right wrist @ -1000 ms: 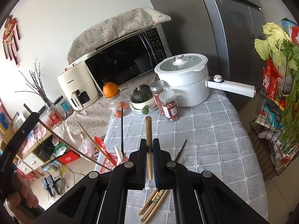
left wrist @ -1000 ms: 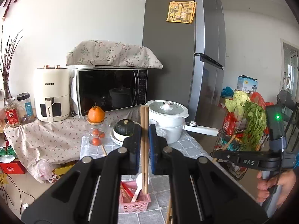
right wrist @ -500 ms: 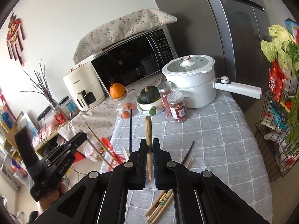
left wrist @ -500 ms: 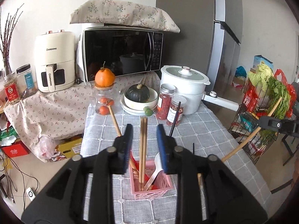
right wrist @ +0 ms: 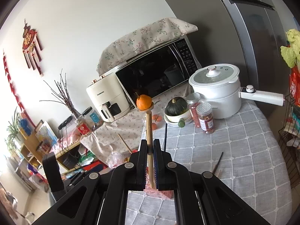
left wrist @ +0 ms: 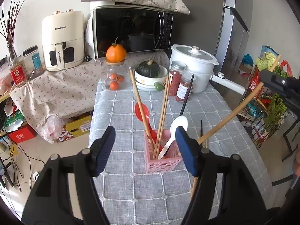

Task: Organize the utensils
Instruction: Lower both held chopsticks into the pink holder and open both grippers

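Observation:
A pink basket (left wrist: 163,164) stands on the grey checked tablecloth (left wrist: 121,108) and holds wooden chopsticks (left wrist: 165,112), a white spoon (left wrist: 175,131), a red spoon (left wrist: 141,110) and a black chopstick (left wrist: 186,97). My left gripper (left wrist: 145,148) is open and empty, just in front of the basket. My right gripper (right wrist: 149,150) is shut on a long wooden utensil handle (right wrist: 149,129); in the left wrist view that handle (left wrist: 232,112) slants down toward the basket from the right. The basket (right wrist: 159,192) shows just under my right fingers.
Loose chopsticks (right wrist: 218,164) lie on the cloth right of the basket. Behind stand two spice jars (left wrist: 180,86), a bowl with a green squash (left wrist: 150,73), a white pot (left wrist: 195,65), a glass jar with an orange on top (left wrist: 115,71), a microwave (left wrist: 131,31) and an air fryer (left wrist: 62,41).
My left gripper let go of the wooden chopsticks into the basket, opened wide and pulled back. My right gripper moved left with the wooden utensil, to above the basket.

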`<state>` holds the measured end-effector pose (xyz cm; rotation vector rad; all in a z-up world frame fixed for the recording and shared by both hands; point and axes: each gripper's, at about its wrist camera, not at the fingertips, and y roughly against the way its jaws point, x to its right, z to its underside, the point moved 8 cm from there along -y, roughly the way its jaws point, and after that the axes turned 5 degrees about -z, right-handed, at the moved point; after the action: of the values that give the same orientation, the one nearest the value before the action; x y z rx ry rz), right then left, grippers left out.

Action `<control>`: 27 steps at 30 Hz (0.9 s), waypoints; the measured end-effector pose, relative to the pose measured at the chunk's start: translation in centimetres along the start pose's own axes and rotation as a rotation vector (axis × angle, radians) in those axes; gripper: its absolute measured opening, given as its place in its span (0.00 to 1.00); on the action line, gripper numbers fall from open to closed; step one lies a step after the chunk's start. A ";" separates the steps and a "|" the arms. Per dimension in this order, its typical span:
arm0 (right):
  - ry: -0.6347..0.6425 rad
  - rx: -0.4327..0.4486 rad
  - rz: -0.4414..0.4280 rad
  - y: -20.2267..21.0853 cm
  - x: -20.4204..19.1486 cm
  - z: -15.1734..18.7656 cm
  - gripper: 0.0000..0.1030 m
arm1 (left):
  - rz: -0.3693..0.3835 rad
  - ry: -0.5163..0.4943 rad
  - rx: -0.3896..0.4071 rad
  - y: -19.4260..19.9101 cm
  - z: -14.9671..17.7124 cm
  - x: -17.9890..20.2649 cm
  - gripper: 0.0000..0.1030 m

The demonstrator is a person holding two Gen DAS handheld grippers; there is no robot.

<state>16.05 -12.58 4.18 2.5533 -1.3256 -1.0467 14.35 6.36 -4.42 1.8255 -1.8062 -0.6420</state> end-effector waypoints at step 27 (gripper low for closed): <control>-0.180 -0.174 -0.052 -9.1 3.6 4.4 0.49 | 0.067 0.037 -0.124 -1.7 3.3 0.7 0.80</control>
<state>21.13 -8.57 -4.38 2.4265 -1.1517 -1.3653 13.60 5.66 -8.07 1.6782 -1.7555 -0.6754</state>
